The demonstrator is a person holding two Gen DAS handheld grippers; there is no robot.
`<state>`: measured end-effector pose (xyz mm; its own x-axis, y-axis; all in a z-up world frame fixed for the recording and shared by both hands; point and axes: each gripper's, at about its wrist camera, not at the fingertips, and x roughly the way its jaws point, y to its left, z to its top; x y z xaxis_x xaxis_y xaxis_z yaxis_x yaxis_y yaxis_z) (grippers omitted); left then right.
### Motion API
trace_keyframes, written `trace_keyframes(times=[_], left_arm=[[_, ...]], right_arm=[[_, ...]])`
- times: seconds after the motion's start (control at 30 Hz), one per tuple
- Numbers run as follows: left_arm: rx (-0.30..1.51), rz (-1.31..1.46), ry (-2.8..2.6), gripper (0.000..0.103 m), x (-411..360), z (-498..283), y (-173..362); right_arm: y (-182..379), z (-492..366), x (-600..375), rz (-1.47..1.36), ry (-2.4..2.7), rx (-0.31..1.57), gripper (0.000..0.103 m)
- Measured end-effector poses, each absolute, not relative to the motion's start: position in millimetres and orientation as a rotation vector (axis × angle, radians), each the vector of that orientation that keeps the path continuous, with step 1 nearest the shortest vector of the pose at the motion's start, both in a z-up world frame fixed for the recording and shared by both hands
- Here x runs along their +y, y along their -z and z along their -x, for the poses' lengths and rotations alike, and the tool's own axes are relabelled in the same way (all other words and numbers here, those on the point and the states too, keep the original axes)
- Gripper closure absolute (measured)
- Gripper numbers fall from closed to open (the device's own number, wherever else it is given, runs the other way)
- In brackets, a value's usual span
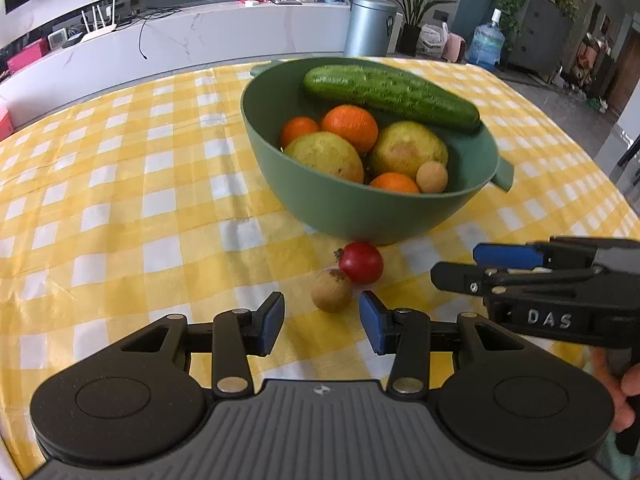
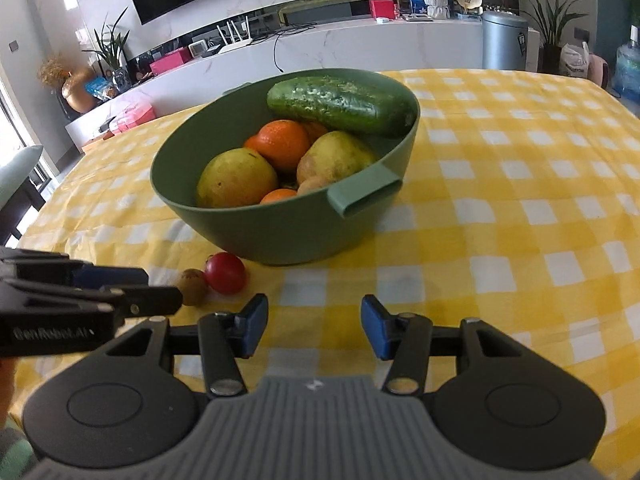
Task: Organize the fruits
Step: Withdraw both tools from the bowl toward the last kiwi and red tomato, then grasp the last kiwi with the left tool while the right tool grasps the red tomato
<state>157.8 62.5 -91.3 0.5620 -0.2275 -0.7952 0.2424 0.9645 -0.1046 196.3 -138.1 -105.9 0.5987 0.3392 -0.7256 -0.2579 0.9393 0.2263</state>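
A green bowl [image 1: 360, 216] [image 2: 260, 236] on the yellow checked cloth holds a cucumber [image 1: 390, 96] [image 2: 340, 104], oranges [image 1: 350, 126] [image 2: 282, 144], two yellow-green pears [image 1: 406, 148] [image 2: 236, 178] and a small tan fruit [image 1: 432, 176]. In front of the bowl lie a small red fruit [image 1: 362, 262] [image 2: 225, 273] and a brown round fruit [image 1: 332, 290] [image 2: 192, 280], touching each other. My left gripper [image 1: 321, 322] [image 2: 160, 286] is open, the brown fruit just ahead of its gap. My right gripper [image 2: 314, 322] [image 1: 456, 264] is open and empty, to the right of both fruits.
The tablecloth [image 1: 140, 200] [image 2: 500, 220] stretches wide on both sides of the bowl. The bowl's handle [image 2: 366, 196] sticks out toward my right gripper. A hand [image 1: 624, 392] holds the right tool. Beyond the table are a white counter [image 1: 200, 40] and a metal bin [image 1: 370, 26].
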Motion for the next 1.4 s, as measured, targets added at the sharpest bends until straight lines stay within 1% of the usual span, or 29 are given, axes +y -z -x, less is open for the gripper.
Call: trace_keyframes(times=[0.43, 0.5, 0.57, 0.6, 0.67, 0.8, 0.87, 1.0, 1.2, 1.4], left_arm=[[0.931, -0.089, 0.329, 0.052, 49.4, -165.3, 101.2], [0.934, -0.093, 0.33, 0.057, 46.8, -167.5, 103.7], [0.928, -0.097, 0.332, 0.064, 45.3, -168.3, 104.2], [0.926, -0.097, 0.331, 0.066, 45.1, -168.5, 104.0], [0.927, -0.087, 0.328, 0.075, 46.9, -168.7, 103.4], [0.939, -0.025, 0.29, 0.075, 58.3, -168.8, 99.6], [0.931, 0.012, 0.255, 0.075, 67.2, -166.4, 95.1], [0.918, 0.094, 0.182, 0.075, 86.0, -162.6, 88.7], [0.91, 0.129, 0.139, 0.075, 95.6, -162.9, 86.6], [0.917, 0.126, 0.138, 0.075, 92.9, -163.1, 88.1]], right_arm=[[108.6, -202.4, -132.6, -0.133, -0.387, 0.849, 0.054], [109.2, -203.7, -134.1, -0.145, -0.382, 0.852, 0.054], [109.6, -204.0, -134.7, -0.152, -0.384, 0.851, 0.054], [109.4, -203.8, -134.4, -0.152, -0.386, 0.849, 0.054], [108.8, -203.6, -134.3, -0.152, -0.395, 0.842, 0.055], [106.9, -200.9, -130.6, -0.139, -0.427, 0.818, 0.056], [105.0, -198.9, -127.3, -0.125, -0.45, 0.801, 0.06], [103.5, -195.9, -111.8, -0.075, -0.517, 0.777, 0.06], [109.4, -192.1, -84.4, 0.028, -0.527, 0.754, 0.061], [115.1, -197.7, -80.6, 0.01, -0.524, 0.765, 0.062]])
